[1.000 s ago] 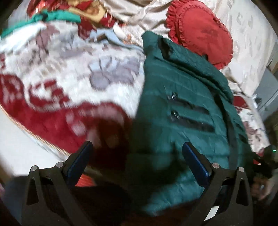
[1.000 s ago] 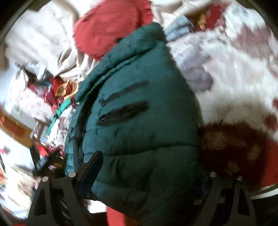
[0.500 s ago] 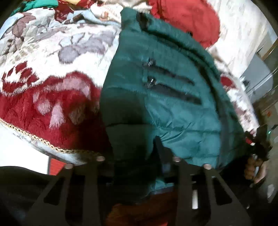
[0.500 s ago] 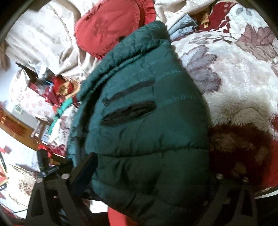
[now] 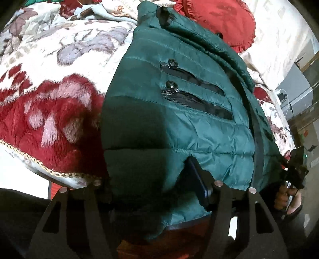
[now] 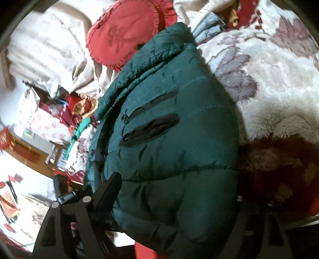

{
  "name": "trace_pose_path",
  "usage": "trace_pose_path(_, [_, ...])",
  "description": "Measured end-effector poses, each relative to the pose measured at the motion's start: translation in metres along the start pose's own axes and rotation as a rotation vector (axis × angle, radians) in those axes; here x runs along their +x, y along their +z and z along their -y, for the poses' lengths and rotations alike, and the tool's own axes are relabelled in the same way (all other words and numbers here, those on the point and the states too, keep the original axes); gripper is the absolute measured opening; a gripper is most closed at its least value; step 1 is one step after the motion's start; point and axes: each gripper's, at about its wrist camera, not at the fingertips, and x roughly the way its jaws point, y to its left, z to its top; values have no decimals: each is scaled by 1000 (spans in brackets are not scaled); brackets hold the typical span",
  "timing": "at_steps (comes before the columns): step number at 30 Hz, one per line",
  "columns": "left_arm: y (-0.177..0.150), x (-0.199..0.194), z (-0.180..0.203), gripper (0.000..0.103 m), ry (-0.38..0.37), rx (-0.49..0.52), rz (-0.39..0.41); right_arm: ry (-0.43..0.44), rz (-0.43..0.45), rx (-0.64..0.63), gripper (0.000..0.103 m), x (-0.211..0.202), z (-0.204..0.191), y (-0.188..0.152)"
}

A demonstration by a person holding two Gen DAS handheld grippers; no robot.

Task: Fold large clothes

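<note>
Left gripper [image 5: 151,189]: jaws stand about half apart with the near hem of the jacket bunched between them. One finger [image 5: 197,185] shows as a dark blue pad lying against the fabric; the other is buried under the cloth. A second ago the jaws were wide and bare, then they pinched in tight, and they have just been opening a little again. Whether the pads press the hem firmly cannot be told.

Right gripper [image 6: 175,201]: jaws set wide around the other lower corner of the jacket and have just been closing slightly. One finger [image 6: 107,191] rests at the jacket's edge; the other is hidden behind padding, so a firm hold cannot be confirmed.

Jacket [image 5: 179,111]: green, quilted, lying on the bed with two zipped pockets facing up and the collar at the far end, next to the red cushion [image 5: 219,18].

Bed [image 5: 49,83]: covered by a fluffy red-and-white flowered blanket; the jacket's hem hangs near its front edge.

Person's hand [image 5: 287,199]: seen at the right of the left view, holding the other tool.

What it means: both lower corners now sit inside the jaws, so the hem looks ready to be lifted and carried toward the collar. The left side probably needs a tighter squeeze first, since slippery padding could slide out.
</note>
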Motion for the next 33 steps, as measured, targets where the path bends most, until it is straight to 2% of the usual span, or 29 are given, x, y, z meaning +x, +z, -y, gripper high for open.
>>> trace_pose_path(2, [0,-8,3,45,-20,7,44,-33,-3,-45,81,0,-8,-1])
trace_pose_path(3, [0,-11,4,24,-16,18,60,-21,8,-73,70,-3,-14,-3])
trace_pose_path(4, [0,-16,8,16,-13,42,77,-10,29,-100,57,-8,-19,-3])
trace_pose_path(7, [-1,-19,17,16,4,98,103,-14,111,-184,39,-24,-34,-4])
trace_pose_path(9, [0,-14,17,16,19,94,92,-28,112,-188,38,-21,-35,-4])
trace_pose_path(11, [2,-8,11,22,32,63,69,-70,69,-166,38,-11,-28,-4])
trace_pose_path(12, [3,-4,12,30,33,55,56,-91,43,-146,39,-4,-23,-3])
trace_pose_path(13, [2,-2,9,36,30,48,45,-97,18,-121,39,1,-18,-3])
trace_pose_path(15, [2,0,10,36,36,40,38,-75,-13,-73,39,7,-10,-2])
trace_pose_path(16, [3,-2,11,36,34,44,47,-64,-9,-76,39,4,-10,-1])
trace_pose_path(17, [2,-7,15,29,27,59,68,-41,3,-92,39,1,-14,-1])
trace_pose_path(18, [2,-12,19,14,30,78,86,-38,29,-121,33,-5,-20,-1])
trace_pose_path(19, [1,-19,24,13,22,99,107,-33,54,-151,23,-11,-25,-1])
trace_pose_path(20, [0,-28,28,12,8,113,138,-23,80,-171,20,-18,-30,-2])
trace_pose_path(22, [-3,-45,31,12,-23,115,184,-25,162,-204,18,-35,-39,-3])
trace_pose_path(24, [-10,-60,30,12,-58,100,214,-53,194,-207,17,-45,-45,-6])
trace_pose_path(29, [-28,-89,20,12,-110,27,267,-29,222,-239,17,-69,-58,-19])
trace_pose_path(33, [-34,-112,23,12,-135,3,314,-29,200,-277,17,-86,-71,-30])
